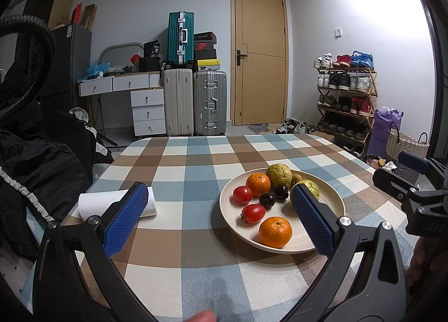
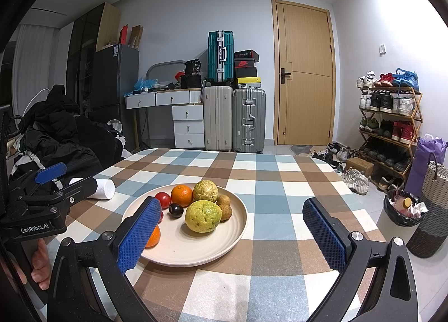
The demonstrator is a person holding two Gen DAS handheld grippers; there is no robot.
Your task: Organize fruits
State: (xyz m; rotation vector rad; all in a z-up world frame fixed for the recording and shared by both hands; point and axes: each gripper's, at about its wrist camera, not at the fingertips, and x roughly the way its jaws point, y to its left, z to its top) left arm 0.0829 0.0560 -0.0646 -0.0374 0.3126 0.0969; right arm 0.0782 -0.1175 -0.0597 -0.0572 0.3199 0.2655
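Fruit sits gathered on one cream plate (image 1: 333,201) on the checked tabletop (image 1: 179,170): two oranges (image 1: 275,231), two tomatoes (image 1: 252,213), two dark plums (image 1: 267,199), two knobbly green-yellow fruits (image 2: 203,216) and some small brown ones (image 2: 225,212). We hold the left claw (image 1: 218,221) above the tabletop just short of the plate, jaws spread wide and empty; the right claw (image 2: 232,235) hangs the same way, gaping with nothing between its pads. We judge this fits either fruit waiting to be sorted off the plate or fruit already collected there, and we cannot tell which. No other dish shows; only a paper roll (image 1: 84,204) lies to the left.
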